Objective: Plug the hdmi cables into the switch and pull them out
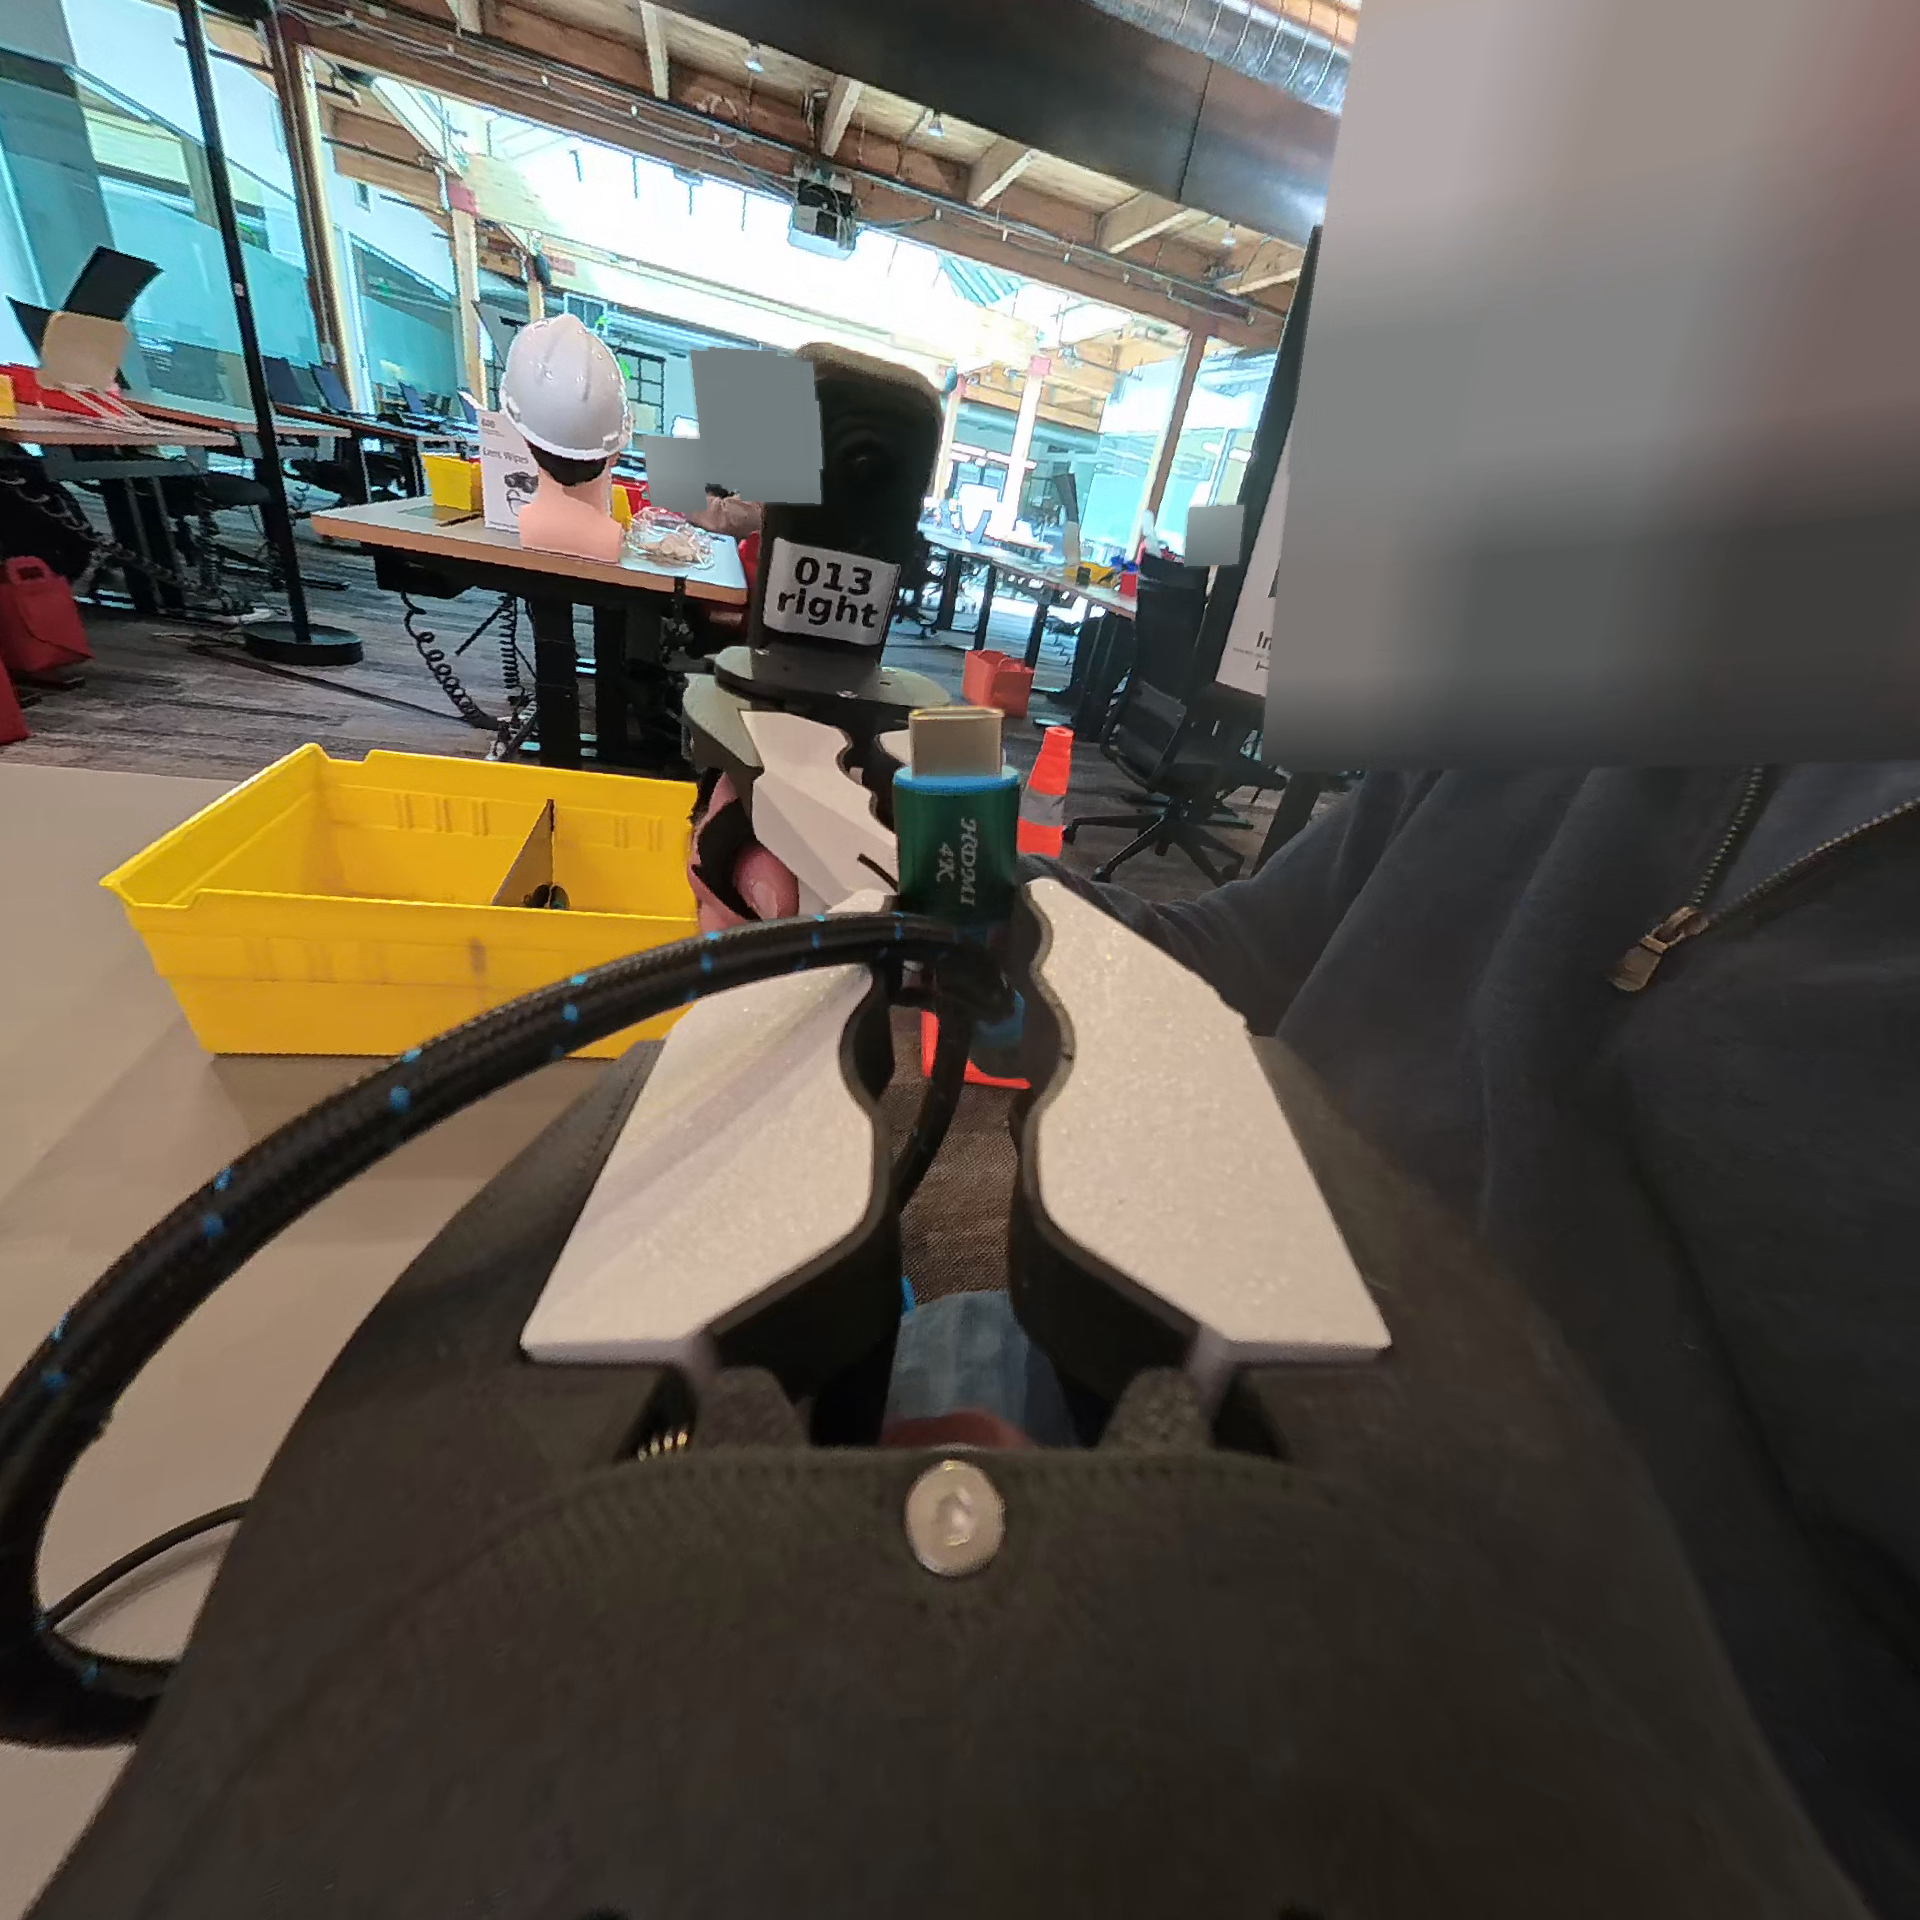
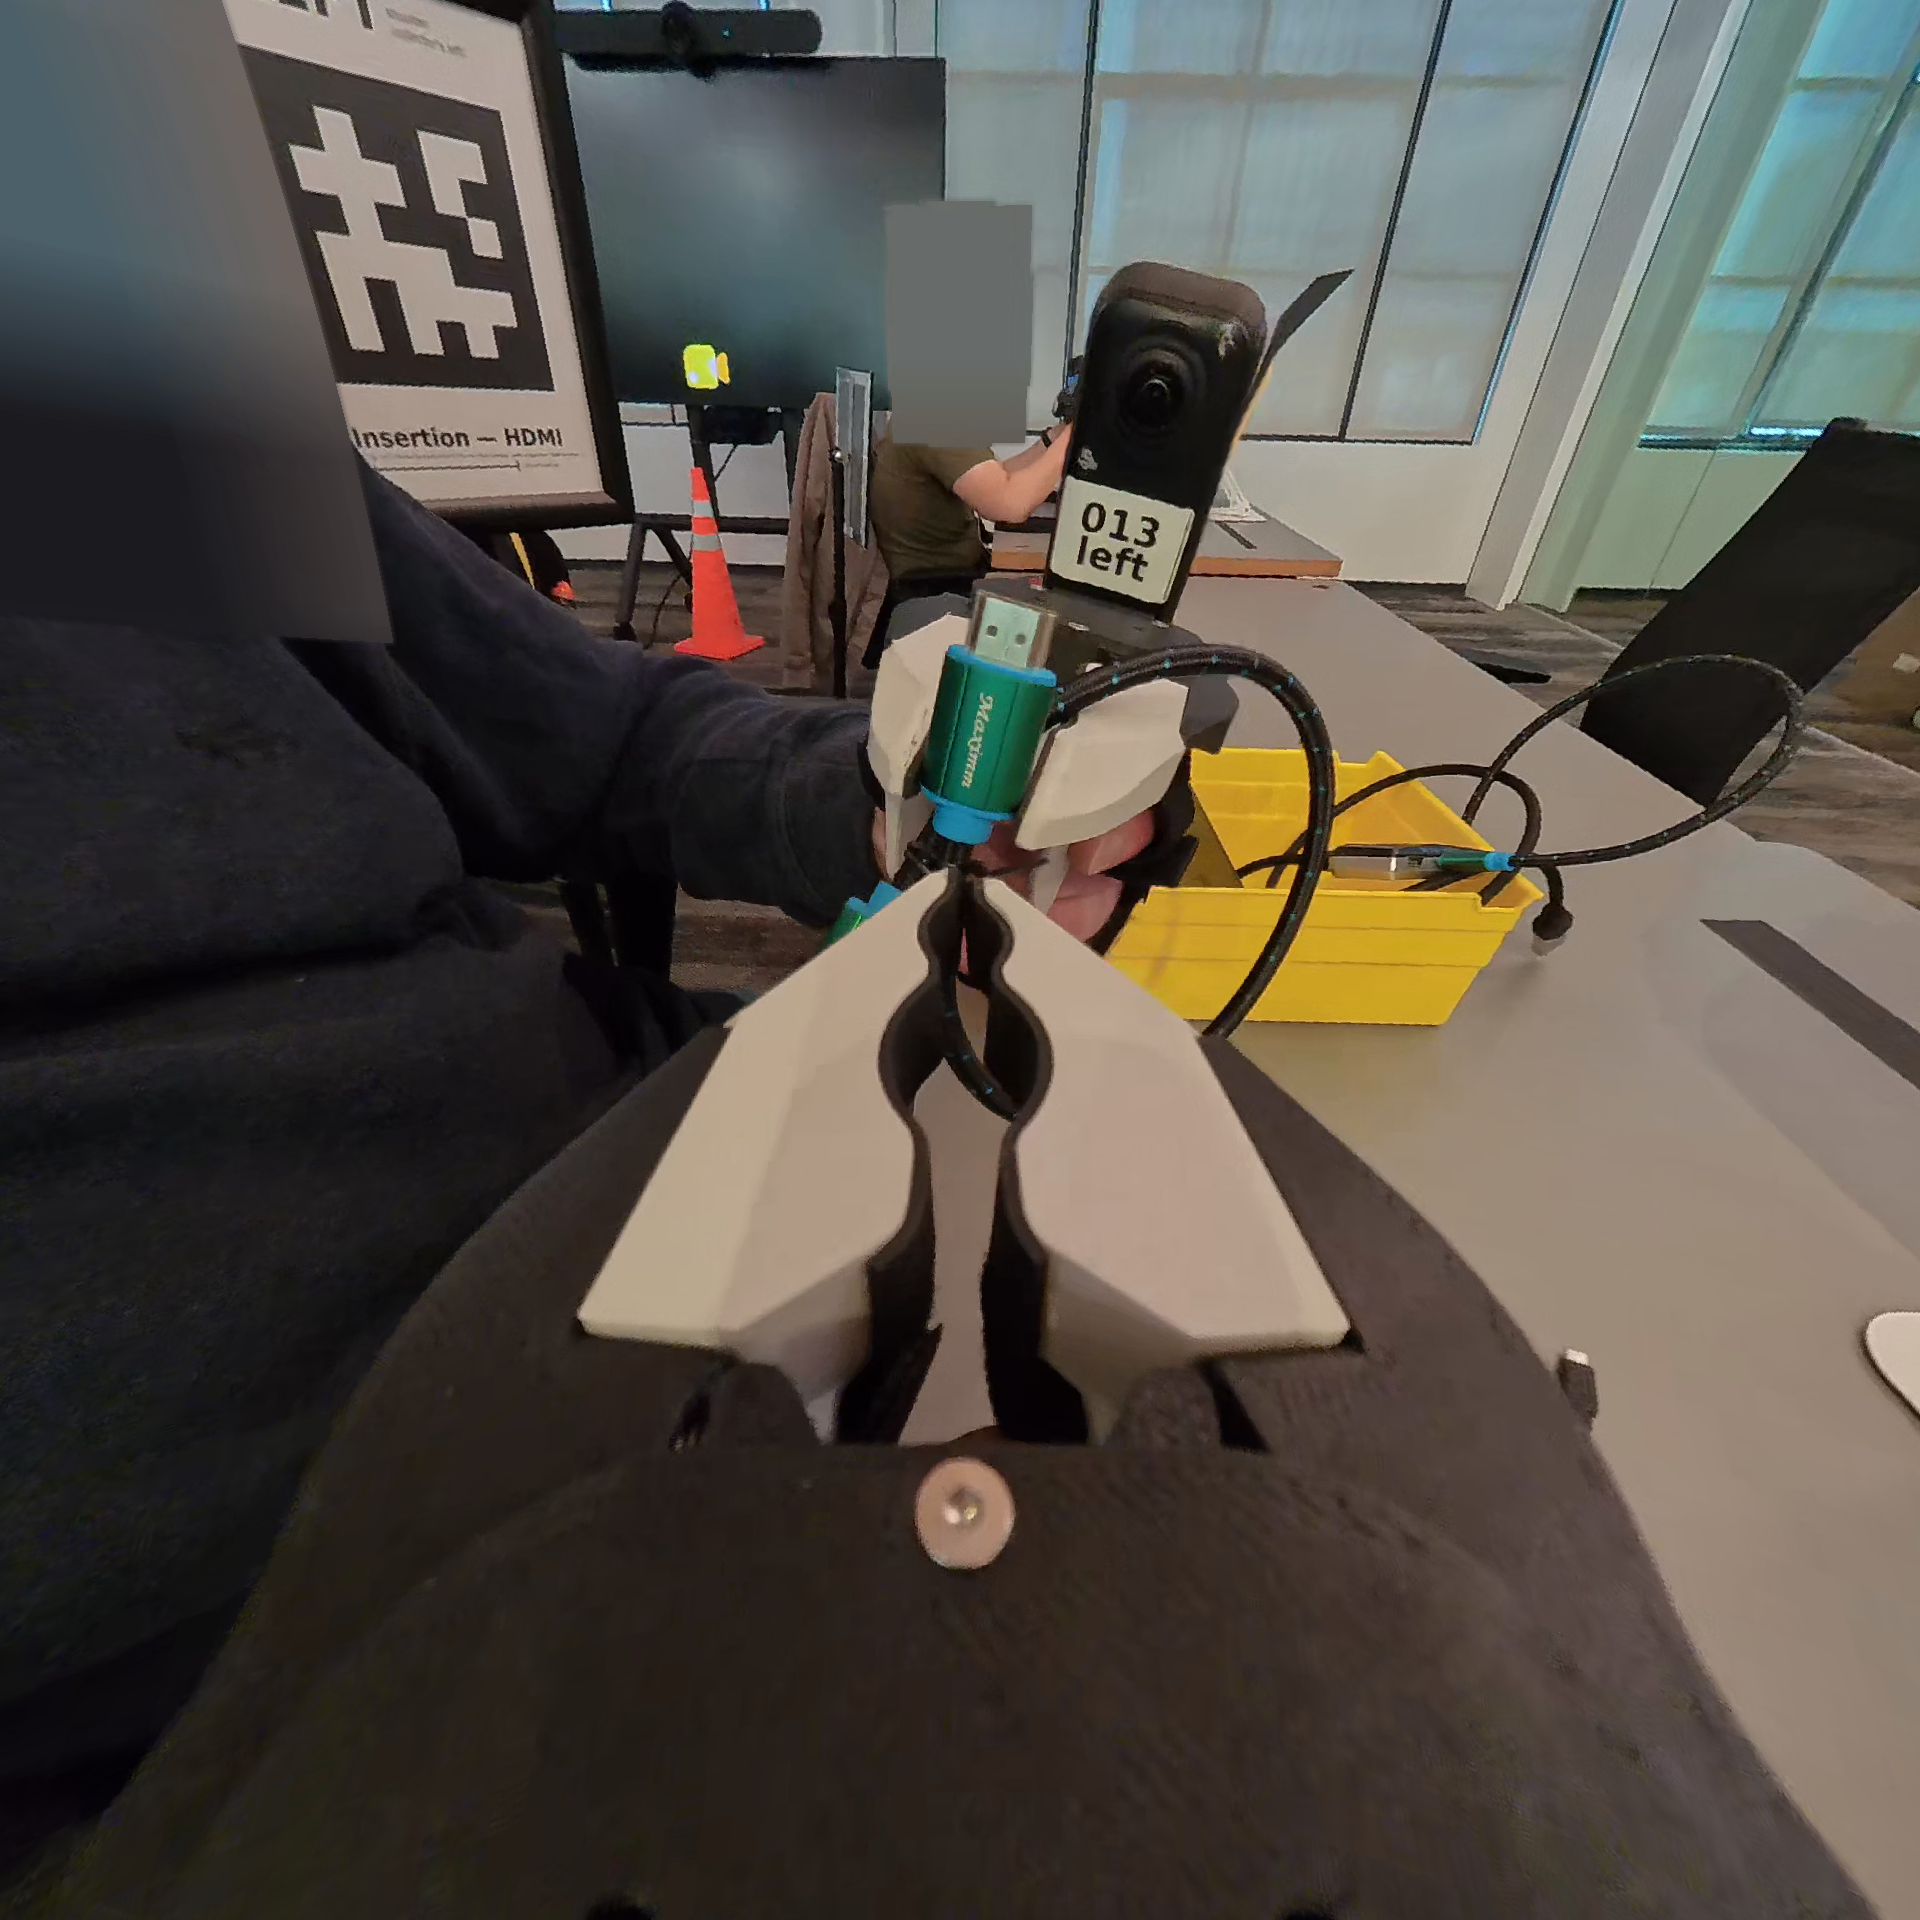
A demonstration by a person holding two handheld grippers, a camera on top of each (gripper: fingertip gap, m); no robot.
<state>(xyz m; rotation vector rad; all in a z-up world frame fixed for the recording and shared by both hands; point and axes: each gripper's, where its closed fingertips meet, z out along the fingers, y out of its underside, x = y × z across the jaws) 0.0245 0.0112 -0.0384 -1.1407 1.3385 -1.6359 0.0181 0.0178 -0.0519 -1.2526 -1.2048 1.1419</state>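
Observation:
My left gripper (image 1: 961,914) is shut on a green HDMI plug (image 1: 954,831), whose metal tip points up past the fingertips. Its black braided cable (image 1: 312,1132) loops out to the left. In the right wrist view the same plug (image 2: 987,743) sits between the left gripper's (image 2: 992,774) white fingers. My right gripper (image 2: 951,888) is right under it, shut on the cable (image 2: 971,1049) just below the plug's blue collar. A second green plug end (image 2: 860,916) pokes out left of my right fingertips. My right gripper also shows in the left wrist view (image 1: 831,800). No switch is in view.
A yellow bin (image 2: 1351,966) stands on the grey table (image 2: 1610,1195) behind the grippers and holds another HDMI cable (image 2: 1434,860). The bin also shows in the left wrist view (image 1: 416,935). A person's dark sleeve (image 2: 623,748) and an orange cone (image 2: 712,582) are at left. The grippers are tip to tip, or close to it.

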